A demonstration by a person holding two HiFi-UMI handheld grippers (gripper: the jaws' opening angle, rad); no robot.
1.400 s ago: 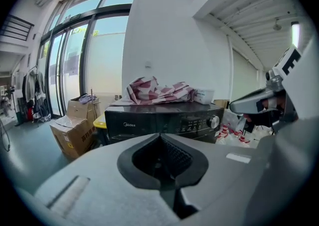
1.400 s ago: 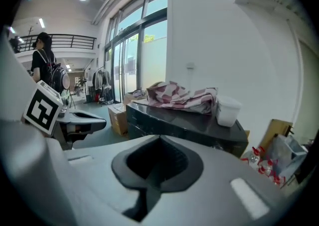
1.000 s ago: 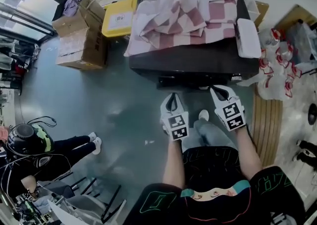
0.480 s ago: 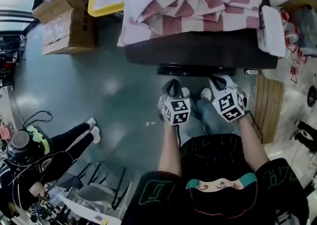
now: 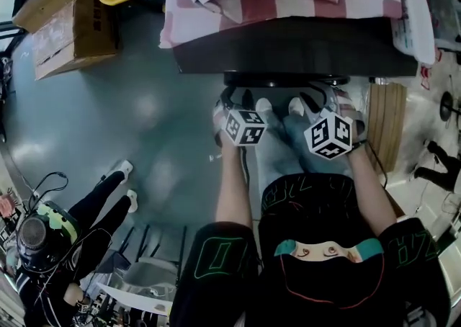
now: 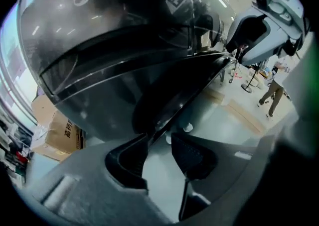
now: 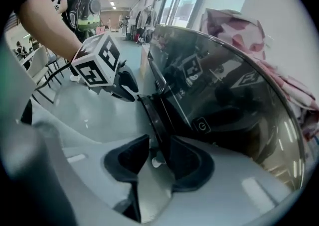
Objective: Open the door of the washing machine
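Both the left gripper (image 6: 159, 140) and right gripper (image 7: 158, 143) are set astride the door (image 6: 194, 83) rim, jaws just opened wide, unclamped, seemingly for pulling it open.

Left gripper (image 5: 232, 101) and right gripper (image 5: 322, 102): both are lower than a second ago and closer in to the washer (image 5: 288, 45), now at the door (image 5: 288, 79) rim. The jaws of both have just been opening from closed; they now stand apart, with the door rim between each pair. Both marker cubes have rolled and show other faces. The head view tips forward: boxes (image 5: 65, 27) slide to the upper left corner.
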